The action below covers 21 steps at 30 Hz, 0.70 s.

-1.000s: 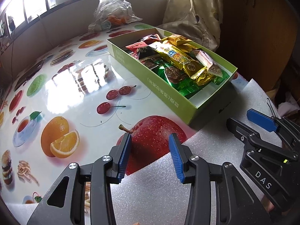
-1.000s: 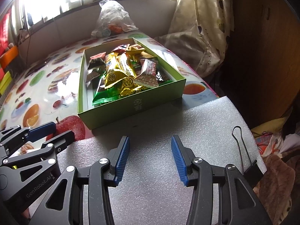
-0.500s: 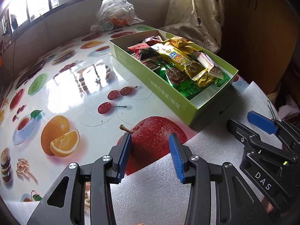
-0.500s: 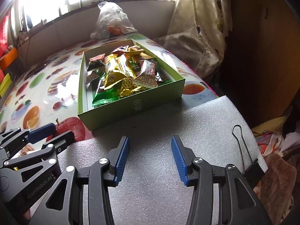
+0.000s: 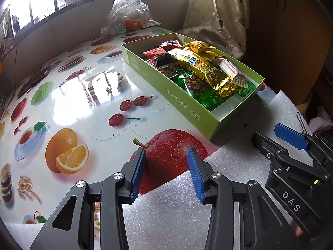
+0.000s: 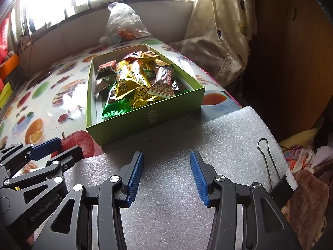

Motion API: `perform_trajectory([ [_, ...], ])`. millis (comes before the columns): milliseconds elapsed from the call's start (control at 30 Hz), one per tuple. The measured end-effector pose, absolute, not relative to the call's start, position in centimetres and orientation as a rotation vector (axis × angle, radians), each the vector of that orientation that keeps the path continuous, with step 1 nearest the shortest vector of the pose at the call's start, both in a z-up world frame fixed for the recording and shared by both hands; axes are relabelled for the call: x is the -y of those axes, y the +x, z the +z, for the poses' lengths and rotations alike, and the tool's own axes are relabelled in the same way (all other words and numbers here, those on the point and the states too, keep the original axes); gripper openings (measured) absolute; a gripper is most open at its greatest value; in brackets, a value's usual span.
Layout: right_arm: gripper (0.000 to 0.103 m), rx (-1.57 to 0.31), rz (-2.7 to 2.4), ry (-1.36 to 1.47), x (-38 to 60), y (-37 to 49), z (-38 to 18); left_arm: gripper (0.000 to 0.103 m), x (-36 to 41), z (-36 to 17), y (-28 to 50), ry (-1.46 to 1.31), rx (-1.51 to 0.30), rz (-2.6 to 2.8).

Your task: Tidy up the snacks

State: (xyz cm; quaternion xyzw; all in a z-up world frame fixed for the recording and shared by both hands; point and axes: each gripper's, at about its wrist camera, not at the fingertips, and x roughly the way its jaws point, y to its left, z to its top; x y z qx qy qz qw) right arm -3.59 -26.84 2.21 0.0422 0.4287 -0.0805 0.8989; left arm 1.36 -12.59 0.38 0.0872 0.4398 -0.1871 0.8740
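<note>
A green cardboard box point(image 5: 187, 106) point(image 6: 145, 116) lies on the fruit-print table, filled with wrapped snacks: gold packets point(image 5: 199, 66) point(image 6: 127, 83), green wrappers point(image 5: 210, 98) and a red-and-white wafer pack point(image 6: 164, 83). My left gripper point(image 5: 166, 158) hovers open over the foam sheet's edge and a printed apple, short of the box's near left corner. My right gripper point(image 6: 166, 160) stands open above the foam, just in front of the box's near wall. Nothing sits between either pair of blue pads. Each gripper shows in the other's view, the right point(image 5: 291, 143) and the left point(image 6: 45, 145).
A white foam sheet point(image 6: 208, 129) covers the table's near end, with a black binder clip point(image 6: 278, 187) at its right edge. A clear plastic bag point(image 5: 127, 14) sits at the far wall under the window. A curtain point(image 6: 224, 33) and dark cabinet stand right.
</note>
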Motion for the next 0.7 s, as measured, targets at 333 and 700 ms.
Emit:
perform_trajectory([
  [333, 0.046, -0.886, -0.168, 0.088, 26.88, -3.59, 2.22, 0.043, 12.58, 0.37, 1.36, 0.182, -0.918, -0.391],
  [700, 0.047, -0.885, -0.168, 0.088, 26.93, -3.55, 2.23, 0.043, 12.59, 0.38, 1.4, 0.182, -0.918, -0.391],
])
